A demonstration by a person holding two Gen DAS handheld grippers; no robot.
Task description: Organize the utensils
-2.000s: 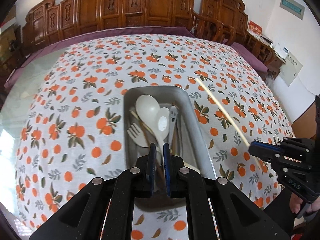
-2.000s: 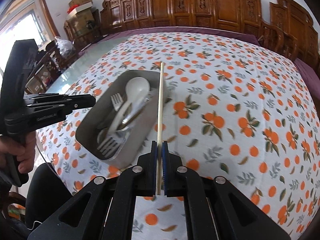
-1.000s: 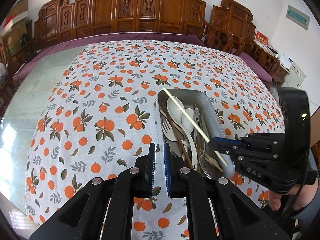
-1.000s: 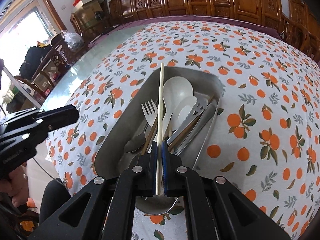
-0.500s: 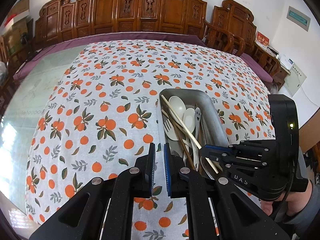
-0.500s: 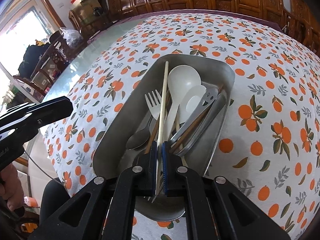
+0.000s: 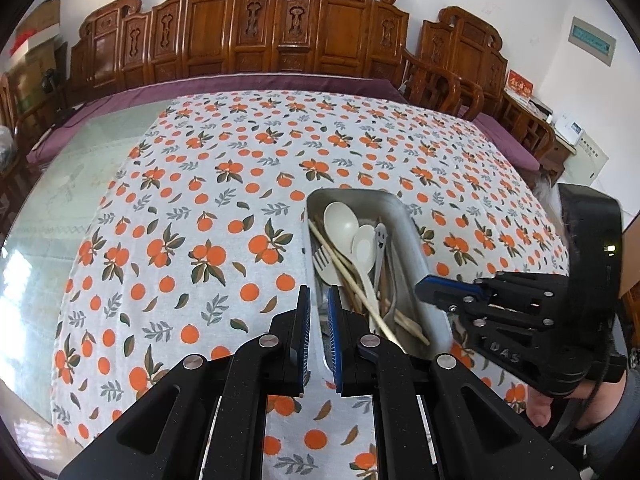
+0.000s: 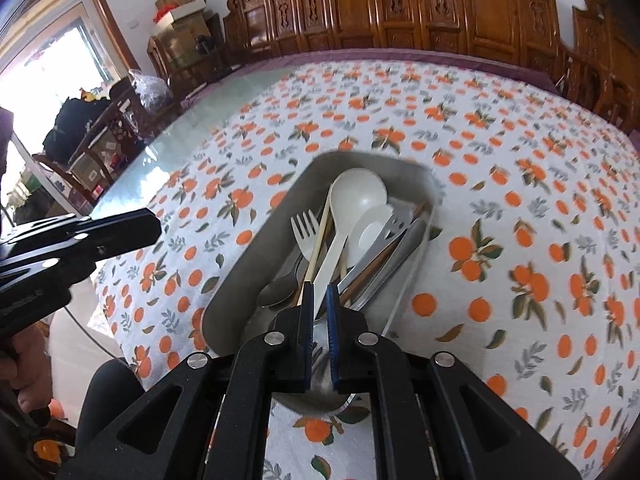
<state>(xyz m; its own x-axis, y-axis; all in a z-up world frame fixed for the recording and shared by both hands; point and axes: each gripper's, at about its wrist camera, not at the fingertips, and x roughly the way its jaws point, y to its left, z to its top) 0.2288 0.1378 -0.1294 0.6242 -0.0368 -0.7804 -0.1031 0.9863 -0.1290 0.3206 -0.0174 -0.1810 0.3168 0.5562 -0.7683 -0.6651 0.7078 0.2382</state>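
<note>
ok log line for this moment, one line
right claw: open, above metal tray | chopstick: lying in tray | left claw: empty, at tray's near corner

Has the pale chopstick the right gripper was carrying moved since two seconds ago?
Yes. The chopstick was pinched above the tablecloth beside the metal tray; it now lies inside the tray, free of the right gripper.

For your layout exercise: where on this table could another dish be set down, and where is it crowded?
Free: the orange-print tablecloth left of the rectangular metal tray and beyond it toward the carved wooden chairs. Crowded: the tray itself, piled with utensils, with the right gripper at its near right edge.
</note>
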